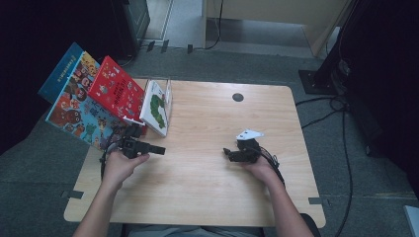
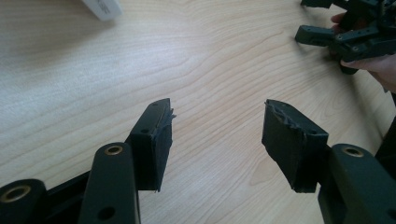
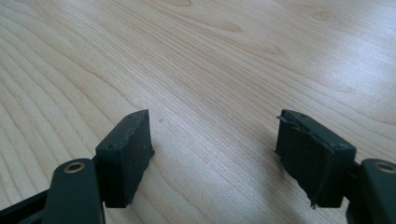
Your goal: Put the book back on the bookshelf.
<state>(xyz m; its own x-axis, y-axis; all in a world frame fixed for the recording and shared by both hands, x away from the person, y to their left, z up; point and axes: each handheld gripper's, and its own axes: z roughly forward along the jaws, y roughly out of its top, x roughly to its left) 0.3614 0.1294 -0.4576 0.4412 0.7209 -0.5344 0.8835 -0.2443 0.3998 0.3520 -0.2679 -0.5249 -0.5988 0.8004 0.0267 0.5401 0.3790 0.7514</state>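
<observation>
Pale wooden table (image 1: 207, 173): smooth, matt grain. Black plastic left gripper (image 2: 217, 135): matt, pads (image 2: 159, 144) rough-edged. Picture books (image 1: 89, 101): glossy paper covers.

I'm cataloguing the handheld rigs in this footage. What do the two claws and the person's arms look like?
Both are black, angular two-jaw tools. The left claw has flat arms with brass-ringed holes and dark rectangular pads frayed at the tips. The right claw is built the same way; in the high view it carries a light three-cornered plate and trails black cables. The forearms are bare, with no sleeves visible.
</observation>
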